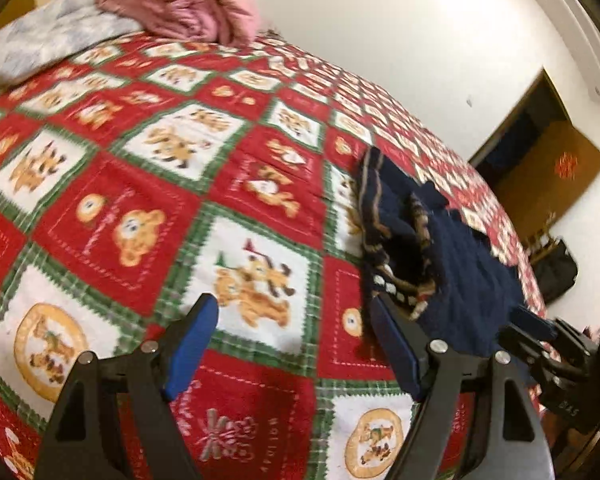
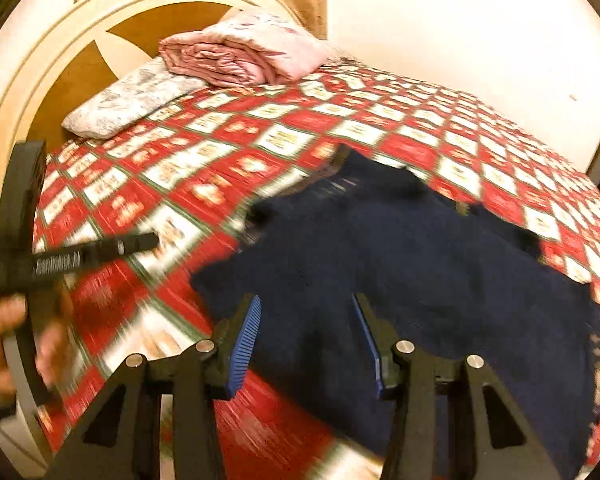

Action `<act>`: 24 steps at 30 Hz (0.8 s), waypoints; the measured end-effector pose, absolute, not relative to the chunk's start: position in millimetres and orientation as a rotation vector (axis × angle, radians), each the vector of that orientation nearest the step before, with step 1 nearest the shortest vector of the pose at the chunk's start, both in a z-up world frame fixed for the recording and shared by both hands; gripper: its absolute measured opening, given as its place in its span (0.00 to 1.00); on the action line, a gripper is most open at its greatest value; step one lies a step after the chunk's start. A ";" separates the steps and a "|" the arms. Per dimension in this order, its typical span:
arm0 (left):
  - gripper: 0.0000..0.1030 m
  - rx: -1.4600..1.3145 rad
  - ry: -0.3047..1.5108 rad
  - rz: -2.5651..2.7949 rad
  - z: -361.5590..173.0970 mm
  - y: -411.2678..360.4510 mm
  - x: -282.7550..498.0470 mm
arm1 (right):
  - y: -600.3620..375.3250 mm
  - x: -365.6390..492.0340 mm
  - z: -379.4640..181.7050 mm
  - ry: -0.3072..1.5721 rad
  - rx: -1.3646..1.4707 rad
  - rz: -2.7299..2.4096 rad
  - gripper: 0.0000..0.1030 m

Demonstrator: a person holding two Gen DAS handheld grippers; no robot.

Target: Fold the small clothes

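Bed [image 2: 284, 140] with red-green holiday quilt, headboard behind; pink folded bedding [image 2: 236, 56] at head end

Navy knit garment [image 2: 420, 264] lies crumpled on quilt, unfolded

Step, judged: approach before first grasp. Next: flatten garment, locate edge or sleeve

Left gripper [image 1: 292, 324] angled down over quilt, just beside garment; jaws wide, empty

Right gripper [image 2: 306, 324] angled down above garment; jaws half-spread, nothing between

Person's hand [image 2: 4, 340] visible on left gripper handle
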State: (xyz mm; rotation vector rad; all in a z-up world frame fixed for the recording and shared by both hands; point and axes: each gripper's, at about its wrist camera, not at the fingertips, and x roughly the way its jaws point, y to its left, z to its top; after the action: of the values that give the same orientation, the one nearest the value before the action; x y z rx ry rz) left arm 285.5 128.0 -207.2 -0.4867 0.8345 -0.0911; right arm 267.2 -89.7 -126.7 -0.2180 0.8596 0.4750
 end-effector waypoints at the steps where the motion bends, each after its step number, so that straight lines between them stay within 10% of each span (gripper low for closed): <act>1: 0.79 -0.487 0.833 -0.083 -207.9 130.5 283.2 | -81.5 273.3 -131.6 0.868 -0.214 0.481 0.46; 24: 0.79 -0.477 0.893 -0.227 -195.3 132.7 348.7 | -27.0 209.9 -161.3 0.695 -0.479 0.428 0.51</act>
State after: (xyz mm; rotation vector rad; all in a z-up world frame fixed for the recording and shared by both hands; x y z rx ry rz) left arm 348.7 132.7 -195.3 -0.4772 0.8930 -0.2268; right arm 209.9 -27.0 -161.3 -0.4792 0.6950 0.4278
